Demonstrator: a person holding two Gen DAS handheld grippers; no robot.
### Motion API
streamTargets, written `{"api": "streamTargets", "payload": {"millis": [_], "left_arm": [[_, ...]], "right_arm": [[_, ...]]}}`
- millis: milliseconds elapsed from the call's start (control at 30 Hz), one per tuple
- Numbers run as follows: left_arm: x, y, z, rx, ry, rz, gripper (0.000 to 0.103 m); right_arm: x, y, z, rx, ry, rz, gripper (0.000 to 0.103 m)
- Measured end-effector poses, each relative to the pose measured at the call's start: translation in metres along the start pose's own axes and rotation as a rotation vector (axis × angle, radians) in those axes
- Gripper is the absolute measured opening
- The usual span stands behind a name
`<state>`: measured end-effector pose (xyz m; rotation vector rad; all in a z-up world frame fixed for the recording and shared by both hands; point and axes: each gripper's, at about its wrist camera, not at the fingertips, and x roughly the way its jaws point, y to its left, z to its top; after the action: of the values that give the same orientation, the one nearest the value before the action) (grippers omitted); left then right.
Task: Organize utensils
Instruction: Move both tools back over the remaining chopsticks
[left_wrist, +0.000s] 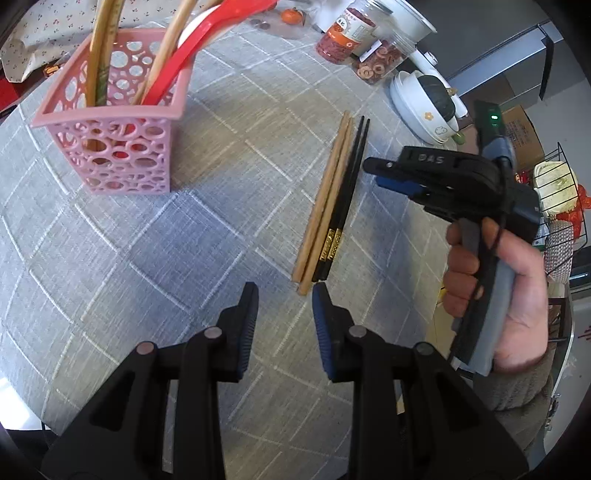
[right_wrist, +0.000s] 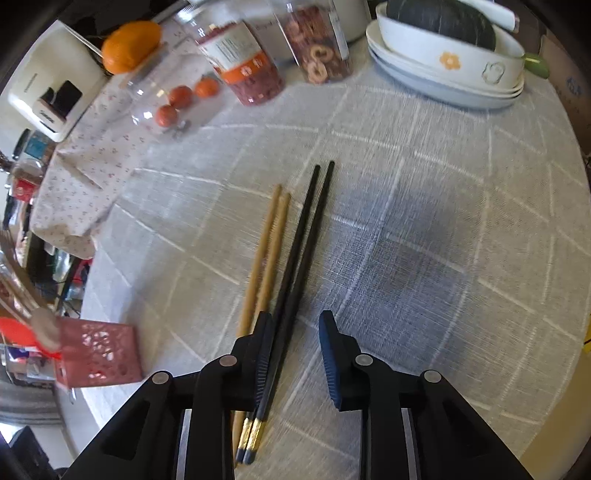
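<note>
Bright daylight, soft shadows, fisheye-bent dark edges, right wrist view motion-blurred

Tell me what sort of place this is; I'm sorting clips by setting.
Most likely a home dining or kitchen table: a checked tablecloth, stacked bowls holding a dark squash, jars of dried food, and chopsticks lying beside a pink utensil basket.

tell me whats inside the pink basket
The pink basket holds wooden chopsticks and a red spoon, all standing upright. Their lower ends are mostly hidden behind its perforated wall.
</note>
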<state>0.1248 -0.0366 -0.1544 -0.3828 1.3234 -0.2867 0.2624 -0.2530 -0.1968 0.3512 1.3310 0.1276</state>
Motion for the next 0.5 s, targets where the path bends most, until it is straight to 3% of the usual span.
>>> {"api": "streamTargets", "payload": {"millis": [500], "left_arm": [[0.007,-0.007,0.005,0.046,-0.016,-0.01,0.031]], "right_arm": [[0.016,0.012,-0.001,-0.099,0.012,-0.028,0.01]]}}
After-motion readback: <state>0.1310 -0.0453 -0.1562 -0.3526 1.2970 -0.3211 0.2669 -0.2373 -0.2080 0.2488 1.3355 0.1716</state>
